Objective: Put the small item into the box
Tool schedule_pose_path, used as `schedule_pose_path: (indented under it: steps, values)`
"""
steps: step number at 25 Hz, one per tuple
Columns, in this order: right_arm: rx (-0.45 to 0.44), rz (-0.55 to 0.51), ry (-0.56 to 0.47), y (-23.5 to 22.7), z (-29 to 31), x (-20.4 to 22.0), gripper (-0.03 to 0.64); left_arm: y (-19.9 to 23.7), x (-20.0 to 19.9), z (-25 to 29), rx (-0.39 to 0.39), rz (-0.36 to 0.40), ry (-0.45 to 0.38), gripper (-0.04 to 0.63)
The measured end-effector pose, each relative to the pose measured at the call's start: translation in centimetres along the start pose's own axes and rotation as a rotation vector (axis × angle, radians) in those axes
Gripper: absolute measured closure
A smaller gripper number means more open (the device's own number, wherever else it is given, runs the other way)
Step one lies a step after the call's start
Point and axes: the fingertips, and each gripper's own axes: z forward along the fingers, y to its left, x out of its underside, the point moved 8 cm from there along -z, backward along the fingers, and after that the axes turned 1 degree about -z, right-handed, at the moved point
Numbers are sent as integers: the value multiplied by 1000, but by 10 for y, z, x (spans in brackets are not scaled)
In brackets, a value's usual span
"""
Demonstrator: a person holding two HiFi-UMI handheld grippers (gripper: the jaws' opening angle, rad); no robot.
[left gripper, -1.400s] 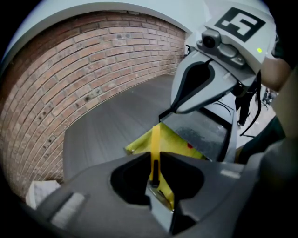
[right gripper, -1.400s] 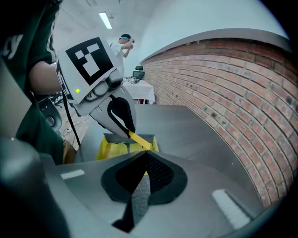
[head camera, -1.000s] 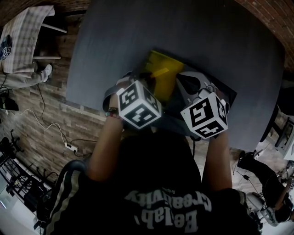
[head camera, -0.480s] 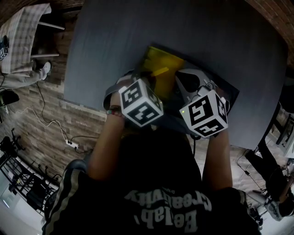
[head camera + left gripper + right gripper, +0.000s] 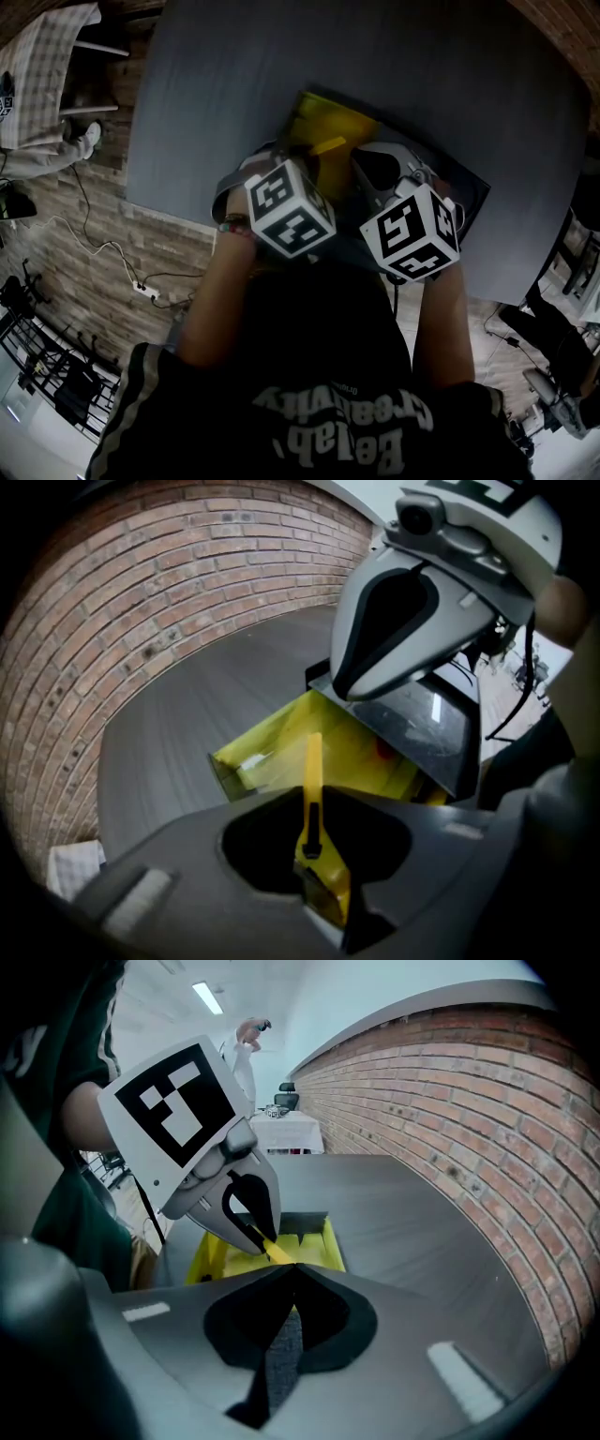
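A yellow box [image 5: 323, 127] lies open on the dark table, its yellow inside [image 5: 272, 752] showing. Its dark lid [image 5: 427, 726] stands up on the right side. The left gripper [image 5: 314, 832] is shut on a small, thin yellow item [image 5: 312, 789] with a black slot, held just above the box's near edge. The right gripper view also shows the left gripper [image 5: 261, 1239] and the item [image 5: 269, 1250] over the box [image 5: 309, 1241]. The right gripper [image 5: 291, 1267] has its jaws together on a grey strip, apparently the lid's edge. The right gripper [image 5: 349, 688] sits at the lid's top.
The table [image 5: 234, 66] is dark grey and round, with its edge near the person's body. A brick wall [image 5: 487, 1129] curves round the far side. A cloth-covered table [image 5: 281, 1133] and a person in white [image 5: 246, 1054] stand far behind. Cables [image 5: 112, 262] lie on the floor at the left.
Both grippers have sunk a little toward the box. Their grips look the same.
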Motion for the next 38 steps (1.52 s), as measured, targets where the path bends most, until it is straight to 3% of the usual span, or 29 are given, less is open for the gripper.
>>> schedule_pose_path:
  steps: [5,9,38]
  values:
    - [-2,3,9,-1,3,2,611,0,-1,0,1,-25,-37,524]
    - [-5,5,13,-2,5,5,611,0,-1,4,19,-40,-45,394]
    - [-14,2,14,3,4,3,611,-3,2,4,29,-20,-17,396]
